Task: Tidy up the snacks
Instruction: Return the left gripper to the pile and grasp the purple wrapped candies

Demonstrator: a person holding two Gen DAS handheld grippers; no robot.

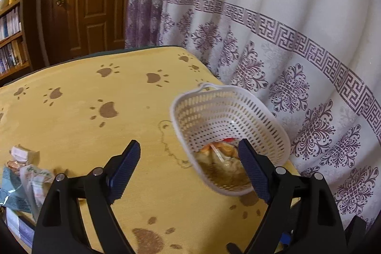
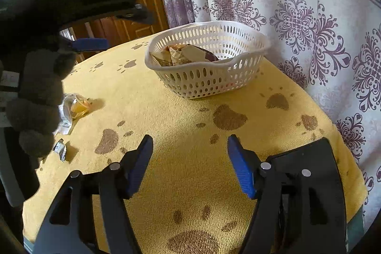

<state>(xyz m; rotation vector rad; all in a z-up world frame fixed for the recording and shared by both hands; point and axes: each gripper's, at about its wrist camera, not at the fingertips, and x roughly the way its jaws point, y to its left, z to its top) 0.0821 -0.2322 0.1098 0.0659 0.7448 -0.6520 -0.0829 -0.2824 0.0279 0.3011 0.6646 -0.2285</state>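
1. Snacks (image 2: pixel 188 54) already fill part of the white basket (image 2: pixel 207 85) near the curtain-side table edge; more wrappers (image 1: pixel 28 170) lie well apart.
2. Left gripper (image 1: pixel 188 158) and right gripper (image 2: pixel 190 154) both hang spread and empty.
3. Risk: the light basket could slide toward the edge if nudged; a crinkly candy (image 2: pixel 59 149) may slip the pads.

My gloved hand (image 2: pixel 35 97) hides part of the wrappers (image 2: pixel 73 108). The basket (image 1: pixel 228 111) wall blurs its snack (image 1: pixel 221 158); print unreadable.
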